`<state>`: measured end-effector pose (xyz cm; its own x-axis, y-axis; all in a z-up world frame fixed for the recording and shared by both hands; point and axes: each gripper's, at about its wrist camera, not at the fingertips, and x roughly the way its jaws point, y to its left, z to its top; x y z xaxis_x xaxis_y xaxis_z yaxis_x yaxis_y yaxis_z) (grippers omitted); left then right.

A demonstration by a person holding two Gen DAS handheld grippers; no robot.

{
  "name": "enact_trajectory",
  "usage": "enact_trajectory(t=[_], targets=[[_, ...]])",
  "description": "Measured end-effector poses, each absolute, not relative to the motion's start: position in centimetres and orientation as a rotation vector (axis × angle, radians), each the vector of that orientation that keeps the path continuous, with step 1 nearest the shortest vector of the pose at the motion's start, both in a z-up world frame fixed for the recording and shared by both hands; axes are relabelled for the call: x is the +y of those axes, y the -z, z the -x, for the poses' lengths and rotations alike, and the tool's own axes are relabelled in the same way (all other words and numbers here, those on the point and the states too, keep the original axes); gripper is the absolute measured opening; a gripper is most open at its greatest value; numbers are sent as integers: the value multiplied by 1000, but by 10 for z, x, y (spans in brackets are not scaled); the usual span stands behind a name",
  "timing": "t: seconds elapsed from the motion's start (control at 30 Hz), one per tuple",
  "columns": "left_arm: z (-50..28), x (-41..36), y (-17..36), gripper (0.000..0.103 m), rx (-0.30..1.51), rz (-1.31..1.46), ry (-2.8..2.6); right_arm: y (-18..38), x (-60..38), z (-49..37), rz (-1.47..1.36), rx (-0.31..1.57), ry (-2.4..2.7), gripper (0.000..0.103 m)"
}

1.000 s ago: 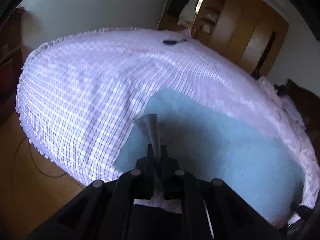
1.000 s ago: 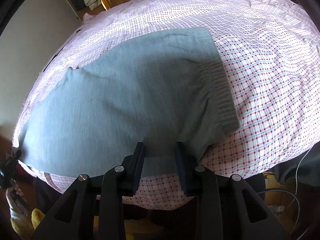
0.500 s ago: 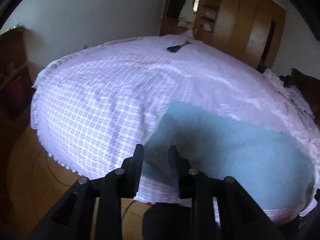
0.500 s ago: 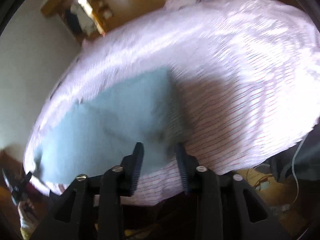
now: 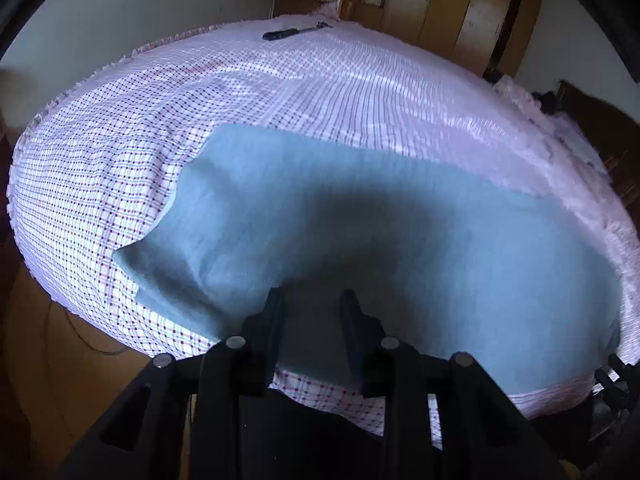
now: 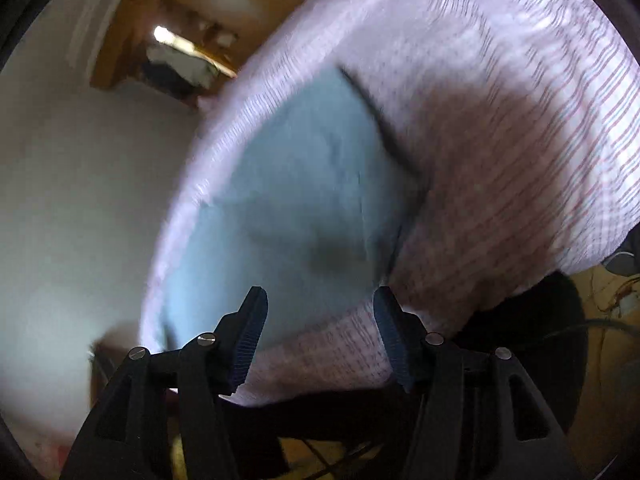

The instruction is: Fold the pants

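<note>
Pants, pale blue and folded lengthwise into one long strip, lie flat on the checked bed sheet close to the near edge of the bed. In the left wrist view, the leg cuffs end at the left, slightly offset from one another, and the left hand-held gripper hovers above the strip's near edge with its fingers spread and nothing between them. A small dark object lies far off on the sheet.

In the right wrist view, which is motion-blurred, the pants run away from the camera, their darker waistband on the right. The right hand-held gripper is spread wide and empty, just above the near hem.

By my reading, the lengthwise fold is done and both hands are free. Next comes the crosswise fold, so each gripper needs a fresh pinch through both layers at one end.
</note>
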<state>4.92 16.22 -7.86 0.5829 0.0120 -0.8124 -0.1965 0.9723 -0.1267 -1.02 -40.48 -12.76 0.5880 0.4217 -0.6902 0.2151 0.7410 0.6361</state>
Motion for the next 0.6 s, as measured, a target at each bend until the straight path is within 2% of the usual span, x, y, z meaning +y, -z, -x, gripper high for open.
enact_trajectory(t=[0.13, 0.5, 0.57, 0.6], targets=[[-46, 155, 80, 40, 936, 172, -118, 134, -394, 3, -669, 955, -69, 48], [-49, 157, 82, 41, 941, 164, -121, 127, -402, -19, -675, 729, 32, 48], [-49, 157, 81, 41, 945, 163, -123, 127, -405, -14, -680, 727, 34, 43], [-49, 156, 80, 41, 946, 161, -125, 127, -409, -10, -687, 734, 48, 31]])
